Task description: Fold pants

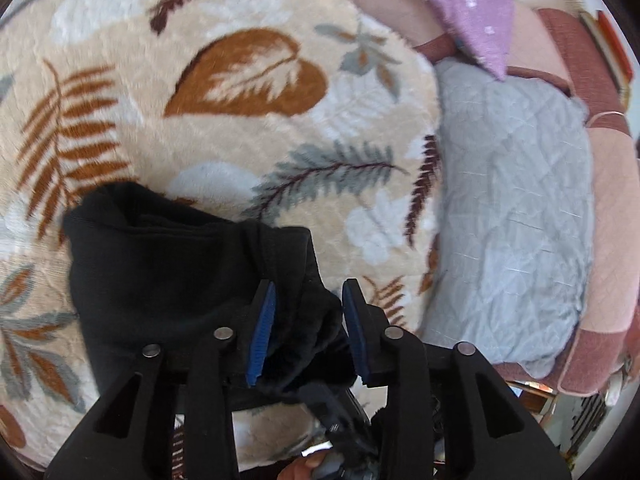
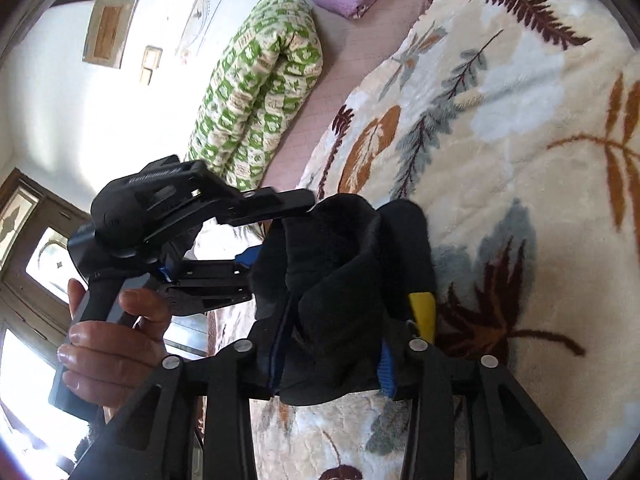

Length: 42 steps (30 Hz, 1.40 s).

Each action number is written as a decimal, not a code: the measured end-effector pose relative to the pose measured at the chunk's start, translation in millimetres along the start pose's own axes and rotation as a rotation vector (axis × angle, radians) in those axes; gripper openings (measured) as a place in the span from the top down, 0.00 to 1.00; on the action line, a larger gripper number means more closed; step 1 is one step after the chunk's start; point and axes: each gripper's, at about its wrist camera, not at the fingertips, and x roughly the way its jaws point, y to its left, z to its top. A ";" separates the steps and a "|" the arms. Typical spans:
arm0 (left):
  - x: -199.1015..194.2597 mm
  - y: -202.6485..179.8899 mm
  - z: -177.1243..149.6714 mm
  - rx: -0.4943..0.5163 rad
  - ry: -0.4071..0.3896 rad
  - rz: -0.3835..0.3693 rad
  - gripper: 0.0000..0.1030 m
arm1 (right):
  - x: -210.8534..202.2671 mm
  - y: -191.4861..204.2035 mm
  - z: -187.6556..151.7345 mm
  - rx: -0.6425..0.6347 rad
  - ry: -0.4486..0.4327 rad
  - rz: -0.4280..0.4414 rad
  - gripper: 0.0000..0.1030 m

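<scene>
The black fleece pants hang bunched above the leaf-patterned blanket. In the left wrist view my left gripper has its blue pads on either side of a thick wad of the black fabric and grips it. In the right wrist view my right gripper is shut on another bunch of the pants, with a yellow tag beside its right finger. The left gripper also shows in the right wrist view, held by a hand, close to the left of the same bundle.
A grey quilted pillow and a purple pillow lie on the pink bed sheet to the right. A green-patterned rolled quilt lies by the white wall. A wooden door stands behind the hand.
</scene>
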 end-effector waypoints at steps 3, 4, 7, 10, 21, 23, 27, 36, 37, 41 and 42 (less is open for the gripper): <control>-24.6 0.6 -1.2 0.006 -0.047 -0.015 0.63 | -17.1 -1.8 2.3 0.013 -0.030 -0.006 0.57; -33.9 5.2 -2.0 0.006 -0.070 -0.012 0.57 | -20.6 -1.9 2.8 0.018 -0.036 -0.010 0.55; -45.6 21.0 -5.0 -0.018 -0.108 0.014 0.51 | -30.2 -0.8 4.7 0.027 -0.054 -0.015 0.52; -50.0 46.1 -11.2 -0.057 -0.097 -0.001 0.51 | -20.2 1.9 4.6 0.015 -0.012 -0.029 0.50; -49.1 65.5 -36.8 -0.021 -0.069 -0.020 0.51 | 0.6 10.1 7.2 0.031 0.057 -0.100 0.49; -51.1 68.4 -47.1 0.011 -0.070 -0.026 0.51 | -14.0 9.8 6.6 0.040 0.051 -0.096 0.42; -52.6 79.9 -68.9 0.055 -0.088 -0.009 0.51 | -45.7 8.8 7.7 0.046 0.039 -0.112 0.39; -29.4 101.6 -82.2 0.049 -0.071 0.012 0.51 | -41.1 61.7 62.5 -0.141 0.032 -0.118 0.29; -26.3 102.3 -81.1 0.047 -0.066 0.011 0.51 | -23.9 70.8 67.5 -0.166 0.065 -0.118 0.28; -20.6 105.1 -79.2 0.053 -0.070 0.020 0.51 | 46.6 99.7 65.5 -0.256 0.220 -0.105 0.28; -20.0 106.1 -79.0 0.054 -0.071 0.018 0.51 | 63.1 107.7 62.5 -0.300 0.249 -0.113 0.28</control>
